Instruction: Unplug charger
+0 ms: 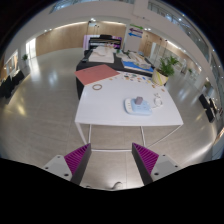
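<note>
My gripper (pixel 112 160) is open, its two magenta pads (pixel 77 156) spread wide with only bare floor between them. A white table (pixel 115 110) stands well beyond the fingers. On its right part lies a small cluster of objects (pixel 141 103), a pale block with something white and a dark bit beside it; I cannot tell which of these is the charger. A small ring-shaped item (pixel 97 87) lies on the table's far left. A thin cable (pixel 118 184) curls on the floor just below the fingers.
A pink sheet (pixel 96 73) lies on a dark table behind the white one. A green plant (pixel 167 66) stands to the right. Shelving and display boards (pixel 112 42) line the back. Dark chairs (pixel 209 107) sit far right and far left. Pale floor surrounds the table.
</note>
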Demonstrator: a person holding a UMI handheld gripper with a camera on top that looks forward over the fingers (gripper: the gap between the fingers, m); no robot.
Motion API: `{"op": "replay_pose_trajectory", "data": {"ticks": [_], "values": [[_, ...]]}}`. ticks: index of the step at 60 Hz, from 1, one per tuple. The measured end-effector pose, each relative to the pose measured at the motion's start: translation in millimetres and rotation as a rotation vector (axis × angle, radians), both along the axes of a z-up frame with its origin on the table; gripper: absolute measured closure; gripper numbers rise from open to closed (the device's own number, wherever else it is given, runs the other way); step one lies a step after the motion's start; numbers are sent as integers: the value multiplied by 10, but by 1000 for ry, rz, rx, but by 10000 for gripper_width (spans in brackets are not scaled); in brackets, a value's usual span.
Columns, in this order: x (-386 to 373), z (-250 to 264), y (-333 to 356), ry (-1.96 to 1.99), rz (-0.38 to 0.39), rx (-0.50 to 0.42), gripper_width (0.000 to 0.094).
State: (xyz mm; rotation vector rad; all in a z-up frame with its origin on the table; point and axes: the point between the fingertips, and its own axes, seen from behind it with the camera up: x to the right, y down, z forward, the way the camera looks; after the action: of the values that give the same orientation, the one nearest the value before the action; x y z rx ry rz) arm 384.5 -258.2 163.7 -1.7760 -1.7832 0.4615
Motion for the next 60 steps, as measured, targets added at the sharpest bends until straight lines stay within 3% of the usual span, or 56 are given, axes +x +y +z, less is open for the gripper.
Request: {"op": "replay_pose_trajectory", "data": {"ticks": [7,19,32,60], "values": [[20,-11,313,16,-52,14,87],[-622,-454,1124,100,-86,6,84],[-1343,-734,1615,262,-49,-14,81],[-2923,-1190,1950,513,58,-62,83]]}}
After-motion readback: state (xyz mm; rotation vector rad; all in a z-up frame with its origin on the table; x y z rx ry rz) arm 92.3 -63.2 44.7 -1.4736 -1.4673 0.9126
